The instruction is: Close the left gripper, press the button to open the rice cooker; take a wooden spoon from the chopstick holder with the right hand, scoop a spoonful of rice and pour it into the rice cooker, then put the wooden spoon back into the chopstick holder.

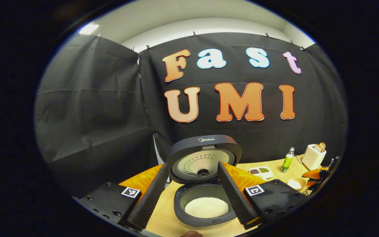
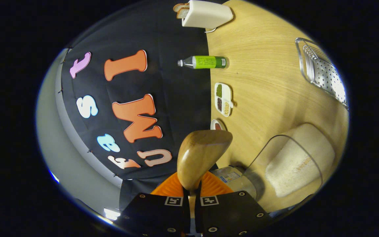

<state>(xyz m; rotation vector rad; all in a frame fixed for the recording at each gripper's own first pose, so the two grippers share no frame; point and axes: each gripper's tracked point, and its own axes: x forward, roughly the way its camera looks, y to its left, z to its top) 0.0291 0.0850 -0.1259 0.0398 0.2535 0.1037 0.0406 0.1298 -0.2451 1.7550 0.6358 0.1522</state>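
Rice cooker (image 1: pixel 202 197) stood on the wooden table (image 2: pixel 268 65) with its lid (image 1: pixel 204 158) swung fully up, so the button press looked done. A flat bed of white rice (image 1: pixel 206 207) lay in the inner pot. In the left gripper view, the left gripper (image 1: pixel 194 194) hung just in front of the cooker with its two fingers spread wide and nothing between them. In the right gripper view, the right gripper (image 2: pixel 191 192) was clenched on the neck of the wooden spoon (image 2: pixel 202 154), both fingers pressing just below the bowl, which pointed forward and away from the camera. That camera was rolled onto its side, so the table ran up the right of the view. A clear container of rice (image 2: pixel 294 164) stood near the spoon, lower right. Could not tell whether the spoon bowl carried any rice; only its back showed. Chopstick holder not identified with confidence. Other items on the table: a toaster (image 2: pixel 206 14), a green bottle (image 2: pixel 206 62), a small divided dish (image 2: pixel 223 98) and a metal rack (image 2: pixel 322 70). Judgement on handling: the spoon should be light and rigid, smooth wood, likely to twist in a two-finger pinch if loaded off-axis, so a grip well along the handle with the flat faces against the pads seems best. Loose grains will slide off at any tilt, so the bowl would need to ride level until over the pot.
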